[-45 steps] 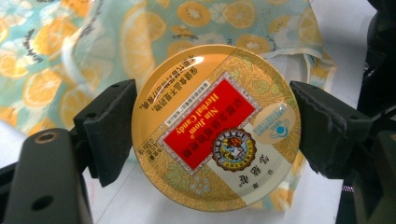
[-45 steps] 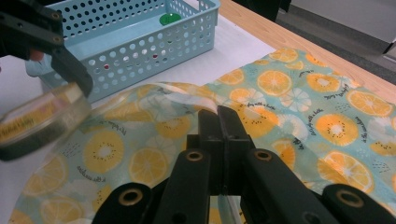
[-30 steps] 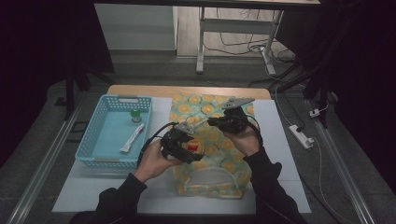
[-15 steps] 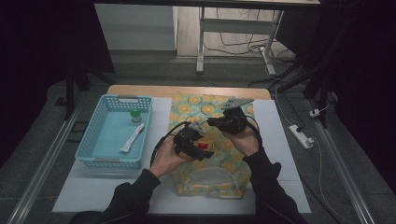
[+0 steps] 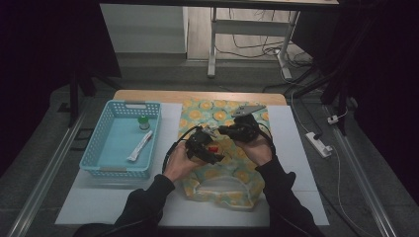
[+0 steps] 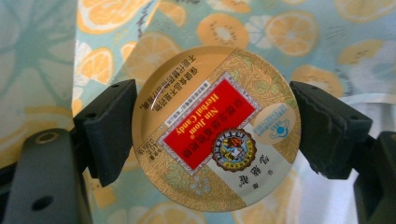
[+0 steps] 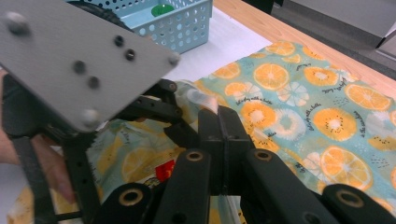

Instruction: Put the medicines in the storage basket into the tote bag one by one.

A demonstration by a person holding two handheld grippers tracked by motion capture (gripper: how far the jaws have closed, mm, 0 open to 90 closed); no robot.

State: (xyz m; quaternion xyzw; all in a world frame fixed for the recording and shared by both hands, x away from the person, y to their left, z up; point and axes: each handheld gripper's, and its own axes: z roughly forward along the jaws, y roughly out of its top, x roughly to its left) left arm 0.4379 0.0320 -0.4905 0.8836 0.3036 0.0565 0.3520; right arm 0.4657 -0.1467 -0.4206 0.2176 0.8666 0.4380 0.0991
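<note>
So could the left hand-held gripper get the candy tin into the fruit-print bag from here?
Probably yes: the left hand-held gripper grips the candy tin just above the fruit-print bag, whose fabric the right hand-held gripper pinches up.

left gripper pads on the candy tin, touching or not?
Touching. The left gripper view shows both black pads pressed against opposite edges of the round candy tin, no gap on either side, over the citrus-print bag.
</note>
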